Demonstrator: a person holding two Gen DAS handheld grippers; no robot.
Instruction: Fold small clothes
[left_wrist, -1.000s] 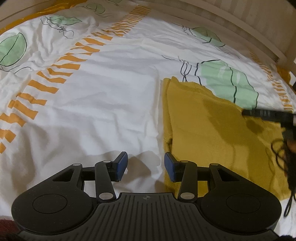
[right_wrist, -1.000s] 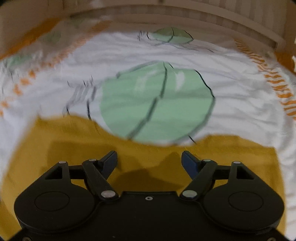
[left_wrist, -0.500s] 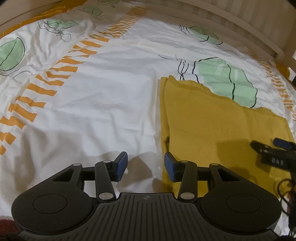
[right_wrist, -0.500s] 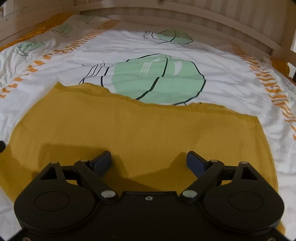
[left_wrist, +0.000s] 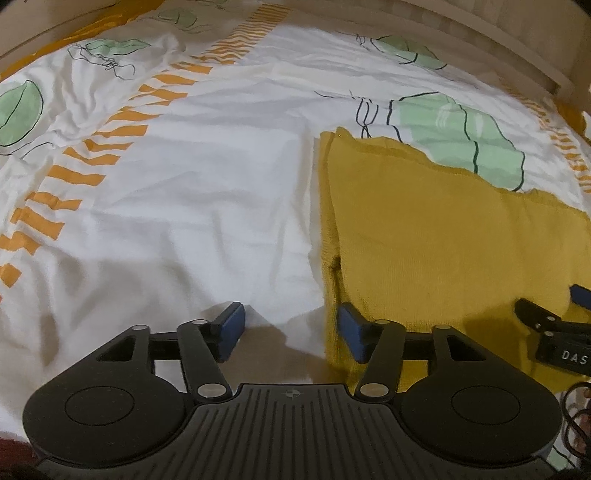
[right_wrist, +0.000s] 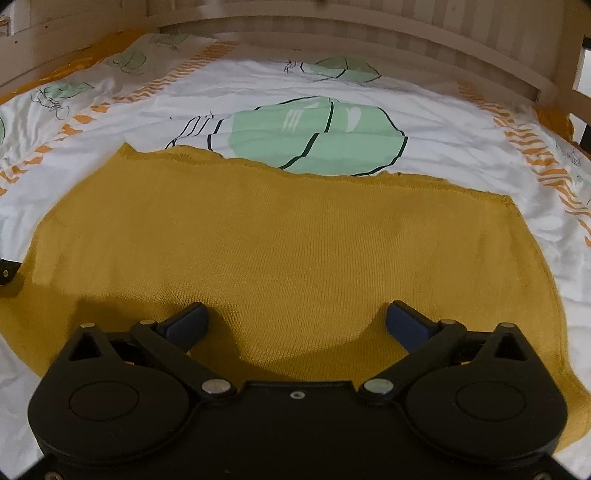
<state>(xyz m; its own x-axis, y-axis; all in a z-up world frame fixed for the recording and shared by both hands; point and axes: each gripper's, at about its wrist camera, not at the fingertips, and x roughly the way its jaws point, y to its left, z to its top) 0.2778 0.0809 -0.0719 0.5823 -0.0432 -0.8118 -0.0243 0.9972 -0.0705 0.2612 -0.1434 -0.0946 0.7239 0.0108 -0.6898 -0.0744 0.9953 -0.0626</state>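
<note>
A mustard-yellow knit garment (left_wrist: 436, 243) lies flat on the bed, folded, with its doubled left edge (left_wrist: 328, 221) showing. My left gripper (left_wrist: 290, 317) hovers at that edge near the front corner. Its jaws are opening; the right pad (left_wrist: 351, 328) is over the yellow edge, the left pad (left_wrist: 231, 325) is over white sheet, and nothing is pinched. My right gripper (right_wrist: 295, 314) hangs low over the garment (right_wrist: 288, 251) near its front part, jaws opening wide with only flat cloth under them. It also shows as the right gripper (left_wrist: 546, 325) at the left wrist view's right edge.
The bed has a white sheet (left_wrist: 192, 206) with green leaf prints (right_wrist: 317, 144) and orange stripe bands (left_wrist: 110, 147). A pale wooden slatted bed frame (right_wrist: 369, 40) closes off the far side. A black cable (left_wrist: 576, 417) hangs at the lower right.
My left jaws have spread wider and stayed in place. My right gripper has come toward the near part of the garment and lower, and its jaws have widened.
</note>
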